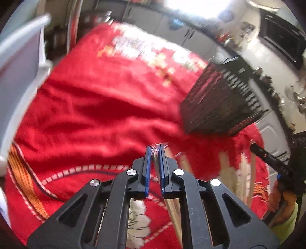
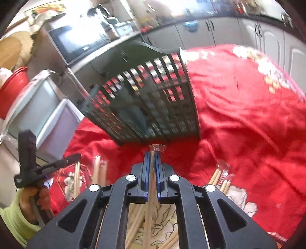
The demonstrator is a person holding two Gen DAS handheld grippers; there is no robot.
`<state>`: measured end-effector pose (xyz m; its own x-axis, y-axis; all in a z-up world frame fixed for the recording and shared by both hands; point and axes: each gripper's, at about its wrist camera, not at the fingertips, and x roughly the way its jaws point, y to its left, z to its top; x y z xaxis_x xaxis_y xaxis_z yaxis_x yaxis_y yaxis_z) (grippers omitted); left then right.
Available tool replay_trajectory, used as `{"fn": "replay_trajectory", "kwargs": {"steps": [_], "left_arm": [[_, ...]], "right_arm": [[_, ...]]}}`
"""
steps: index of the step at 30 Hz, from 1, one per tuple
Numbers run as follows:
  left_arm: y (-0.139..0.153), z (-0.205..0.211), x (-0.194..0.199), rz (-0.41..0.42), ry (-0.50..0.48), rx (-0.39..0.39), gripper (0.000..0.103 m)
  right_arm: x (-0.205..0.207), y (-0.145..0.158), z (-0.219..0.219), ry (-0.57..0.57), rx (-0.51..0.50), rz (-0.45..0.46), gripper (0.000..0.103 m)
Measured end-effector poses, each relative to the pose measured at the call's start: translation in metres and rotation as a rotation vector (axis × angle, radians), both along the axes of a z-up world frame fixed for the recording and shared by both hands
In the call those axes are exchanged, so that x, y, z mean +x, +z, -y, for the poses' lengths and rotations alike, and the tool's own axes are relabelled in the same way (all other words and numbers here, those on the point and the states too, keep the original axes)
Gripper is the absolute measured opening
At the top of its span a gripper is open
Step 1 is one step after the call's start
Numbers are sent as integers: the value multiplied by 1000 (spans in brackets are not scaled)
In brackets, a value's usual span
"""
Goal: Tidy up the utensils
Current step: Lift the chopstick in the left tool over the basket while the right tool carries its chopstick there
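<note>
Two grippers, left gripper (image 1: 155,151) and right gripper (image 2: 152,156), each clamp one wrapped chopstick pair (image 2: 151,172) before one basket (image 2: 149,99).

Kitchen setting, both views motion-blurred. Plush red blanket w/ pale floral print & orange stripe trim (image 1: 99,99) covers the work surface. Behind it: row of grey cabinet doors w/ dark handles (image 2: 210,32) under a dark countertop crowded w/ small items (image 2: 162,17). Black-fronted microwave (image 2: 76,42) at left of right-wrist view. Red plastic lidded bowl (image 2: 11,88) nearby. Strong white glare from above (image 1: 193,7).
</note>
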<state>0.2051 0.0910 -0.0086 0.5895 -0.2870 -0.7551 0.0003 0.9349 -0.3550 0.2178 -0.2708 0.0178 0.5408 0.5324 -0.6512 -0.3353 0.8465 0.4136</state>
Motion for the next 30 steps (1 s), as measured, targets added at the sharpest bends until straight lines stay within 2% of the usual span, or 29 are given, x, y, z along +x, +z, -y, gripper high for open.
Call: {"fn": "replay_trajectory", "kwargs": {"steps": [6,10,23,30], "left_arm": [[68,17,-8,181,-65,4,3],[99,30,-11,265,-93,13,3],[166,59,-2,441,-136,11,3],[191,75,15,515,-136,11,3]], "right_arm": [[-18,43,3,18,16,136,5],[-30,69,4,19,16,227,5],[-41,134,23,-52,61,507,5],[-27,155,20,-69,70,596,5]]}}
